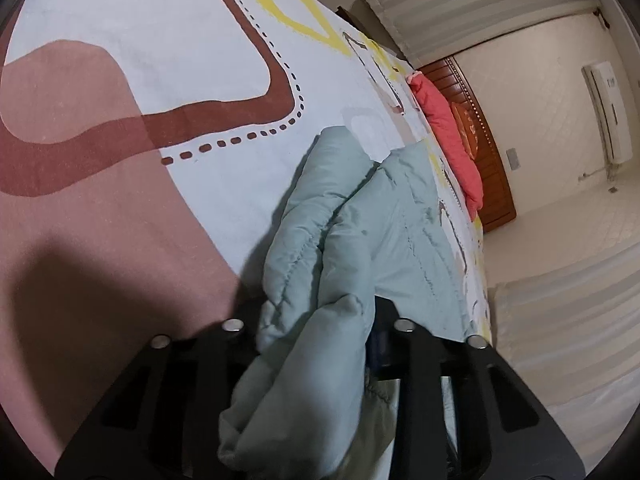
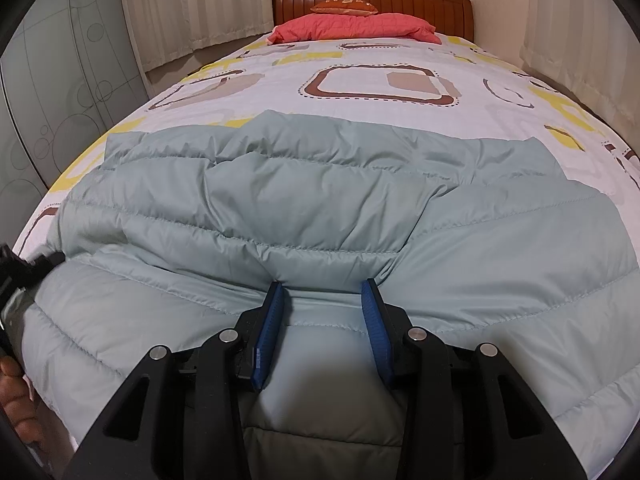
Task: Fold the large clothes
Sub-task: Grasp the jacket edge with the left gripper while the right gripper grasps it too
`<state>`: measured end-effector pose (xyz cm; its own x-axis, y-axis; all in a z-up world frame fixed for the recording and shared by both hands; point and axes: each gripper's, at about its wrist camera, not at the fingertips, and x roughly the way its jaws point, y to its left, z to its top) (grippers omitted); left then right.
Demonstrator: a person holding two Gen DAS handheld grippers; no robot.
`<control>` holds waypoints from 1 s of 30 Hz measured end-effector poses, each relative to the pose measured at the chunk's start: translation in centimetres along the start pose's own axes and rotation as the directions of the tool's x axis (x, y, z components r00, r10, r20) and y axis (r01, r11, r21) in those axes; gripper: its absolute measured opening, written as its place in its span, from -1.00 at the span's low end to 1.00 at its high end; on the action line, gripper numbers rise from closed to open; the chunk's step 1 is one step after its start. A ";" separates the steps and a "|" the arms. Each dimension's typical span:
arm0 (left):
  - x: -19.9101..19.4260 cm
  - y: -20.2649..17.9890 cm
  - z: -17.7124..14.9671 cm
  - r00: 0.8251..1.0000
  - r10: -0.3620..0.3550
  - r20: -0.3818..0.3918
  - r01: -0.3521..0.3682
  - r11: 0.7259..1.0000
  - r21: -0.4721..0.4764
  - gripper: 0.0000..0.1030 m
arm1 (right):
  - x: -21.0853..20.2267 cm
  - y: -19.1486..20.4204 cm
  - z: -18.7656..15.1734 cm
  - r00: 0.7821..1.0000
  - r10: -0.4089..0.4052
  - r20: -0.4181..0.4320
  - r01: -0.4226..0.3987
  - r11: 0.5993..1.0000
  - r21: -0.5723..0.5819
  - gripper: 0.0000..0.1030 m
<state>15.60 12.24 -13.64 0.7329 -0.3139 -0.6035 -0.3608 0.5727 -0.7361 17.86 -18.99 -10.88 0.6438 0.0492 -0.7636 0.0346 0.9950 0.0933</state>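
Note:
A pale green quilted puffer jacket (image 2: 320, 200) lies spread across the near end of the bed, its upper layer folded toward me. My right gripper (image 2: 324, 292) is on the near edge of that fold. Its blue pads (image 2: 270, 324) stand partly apart with the puffy fabric puckered between their tips. In the left wrist view a bunched part of the jacket (image 1: 320, 280) fills the gap of my left gripper (image 1: 316, 320) and hides its pads. The left gripper (image 2: 24, 268) also shows at the jacket's left edge in the right wrist view, with a hand (image 2: 16, 400) below it.
The bed sheet (image 2: 360, 64) is white with brown and yellow shapes. A red pillow (image 2: 352, 28) and an orange cushion (image 2: 344, 7) lie by the wooden headboard (image 2: 440, 4). Curtains (image 2: 200, 12) and a patterned wardrobe (image 2: 60, 80) stand left of the bed.

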 end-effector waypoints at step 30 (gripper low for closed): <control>-0.2 -0.1 0.1 1.000 -0.004 -0.005 0.004 0.999 0.039 -0.53 | -3.0 -22.5 -4.0 0.965 0.181 0.187 -0.260 0.716 0.648 -0.01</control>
<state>15.49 12.33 -13.44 0.7317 -0.3197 -0.6021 -0.3352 0.6003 -0.7261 12.05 -41.15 -13.23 0.7709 0.2115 -0.6008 0.3527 0.6437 0.6792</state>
